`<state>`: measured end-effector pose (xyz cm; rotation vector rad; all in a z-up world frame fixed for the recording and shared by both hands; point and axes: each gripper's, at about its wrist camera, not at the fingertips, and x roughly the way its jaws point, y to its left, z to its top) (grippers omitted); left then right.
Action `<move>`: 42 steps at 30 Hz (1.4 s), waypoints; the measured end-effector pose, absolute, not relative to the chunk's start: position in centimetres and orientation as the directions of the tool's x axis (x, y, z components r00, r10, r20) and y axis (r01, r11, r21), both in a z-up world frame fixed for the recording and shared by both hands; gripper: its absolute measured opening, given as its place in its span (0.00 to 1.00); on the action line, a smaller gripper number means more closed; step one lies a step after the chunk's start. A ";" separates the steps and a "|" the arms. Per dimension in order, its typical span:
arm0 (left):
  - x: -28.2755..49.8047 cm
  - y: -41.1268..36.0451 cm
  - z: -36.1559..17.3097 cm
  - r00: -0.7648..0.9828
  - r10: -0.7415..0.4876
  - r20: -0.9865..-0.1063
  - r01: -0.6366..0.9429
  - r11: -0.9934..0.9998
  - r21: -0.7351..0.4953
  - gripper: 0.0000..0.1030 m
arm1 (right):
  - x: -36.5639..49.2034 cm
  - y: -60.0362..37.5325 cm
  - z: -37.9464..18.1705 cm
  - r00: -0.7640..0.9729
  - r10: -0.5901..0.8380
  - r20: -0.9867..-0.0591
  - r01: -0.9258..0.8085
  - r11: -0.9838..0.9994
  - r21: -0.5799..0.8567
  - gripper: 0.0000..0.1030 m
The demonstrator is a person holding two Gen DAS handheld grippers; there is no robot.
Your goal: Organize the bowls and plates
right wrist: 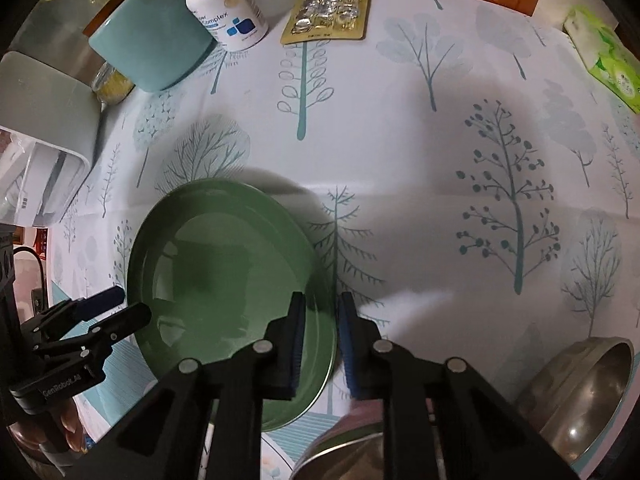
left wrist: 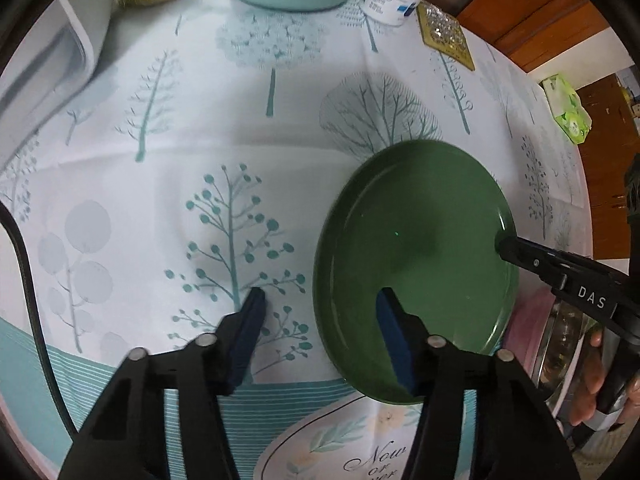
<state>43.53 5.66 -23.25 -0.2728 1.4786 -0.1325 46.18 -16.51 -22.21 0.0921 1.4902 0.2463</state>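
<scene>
A dark green plate (left wrist: 416, 256) lies low over the tree-print tablecloth (left wrist: 240, 128); I cannot tell whether it touches the cloth. My left gripper (left wrist: 322, 314) straddles its near-left rim. One finger (left wrist: 394, 332) is over the plate's inside, the other is out over the cloth, and neither pad touches the rim. In the right wrist view the same plate (right wrist: 224, 272) sits at lower left. My right gripper (right wrist: 323, 332) is shut on its right rim, with the pads close on both sides. The left gripper (right wrist: 120, 306) shows at the plate's far-left edge.
A steel bowl (right wrist: 580, 392) sits at lower right, with another metal vessel (right wrist: 352, 444) under the right gripper. At the back stand a teal canister (right wrist: 156, 40), a white pill bottle (right wrist: 228, 8) and a blister pack (right wrist: 328, 12). A green tissue pack (right wrist: 604, 52) is at far right and a white box (right wrist: 44, 128) at left.
</scene>
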 end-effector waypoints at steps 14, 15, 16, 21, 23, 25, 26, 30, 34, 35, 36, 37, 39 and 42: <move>41.4 6.1 -22.3 0.125 -0.310 -0.943 -0.091 0.942 -0.322 0.14 | 45.2 -16.3 -21.3 0.103 0.195 -0.975 -0.118 0.976 0.183 0.08; 41.1 6.6 -21.7 0.133 -0.312 -0.941 -0.090 0.941 -0.325 0.14 | 45.1 -16.4 -20.9 0.105 0.205 -0.973 -0.114 0.975 0.193 0.08; 40.7 6.9 -21.2 0.141 -0.316 -0.938 -0.086 0.940 -0.329 0.14 | 44.8 -16.6 -20.4 0.108 0.214 -0.971 -0.113 0.973 0.202 0.08; 38.1 8.7 -17.7 0.173 -0.335 -0.926 -0.066 0.934 -0.351 0.14 | 43.1 -16.0 -17.7 0.136 0.252 -0.958 -0.138 0.963 0.233 0.08; 36.8 9.2 -16.4 0.178 -0.338 -0.924 -0.053 0.935 -0.352 0.14 | 41.9 -15.4 -16.5 0.144 0.267 -0.953 -0.154 0.957 0.245 0.08; 35.2 9.5 -15.3 0.177 -0.348 -0.921 -0.043 0.932 -0.360 0.14 | 40.8 -14.9 -15.6 0.146 0.279 -0.949 -0.164 0.953 0.255 0.08; 34.2 9.8 -14.6 0.176 -0.356 -0.918 -0.039 0.929 -0.368 0.14 | 39.8 -14.6 -14.9 0.148 0.288 -0.946 -0.174 0.949 0.262 0.08; 30.1 11.1 -12.4 0.178 -0.374 -0.910 -0.016 0.924 -0.383 0.14 | 36.6 -13.7 -12.9 0.151 0.318 -0.936 -0.203 0.937 0.285 0.08; 25.6 12.1 -11.1 0.166 -0.381 -0.910 0.001 0.922 -0.386 0.14 | 32.1 -12.4 -11.2 0.149 0.342 -0.928 -0.231 0.924 0.304 0.08; 24.1 12.4 -10.8 0.159 -0.378 -0.912 0.008 0.924 -0.382 0.14 | 30.8 -12.1 -10.9 0.146 0.347 -0.926 -0.237 0.921 0.308 0.08; 23.3 12.5 -10.8 0.152 -0.376 -0.914 0.013 0.925 -0.379 0.14 | 29.3 -11.7 -10.7 0.140 0.353 -0.925 -0.243 0.918 0.313 0.08; 22.2 12.8 -10.8 0.146 -0.374 -0.916 0.017 0.926 -0.376 0.14 | 28.2 -11.5 -10.6 0.134 0.356 -0.925 -0.245 0.916 0.318 0.08; 19.7 13.5 -10.8 0.129 -0.370 -0.920 0.020 0.928 -0.371 0.14 | 25.4 -10.8 -10.5 0.118 0.363 -0.924 -0.253 0.911 0.326 0.08; 16.0 14.4 -11.3 0.106 -0.358 -0.928 0.026 0.934 -0.358 0.14 | 21.5 -9.8 -10.6 0.095 0.374 -0.923 -0.261 0.904 0.339 0.08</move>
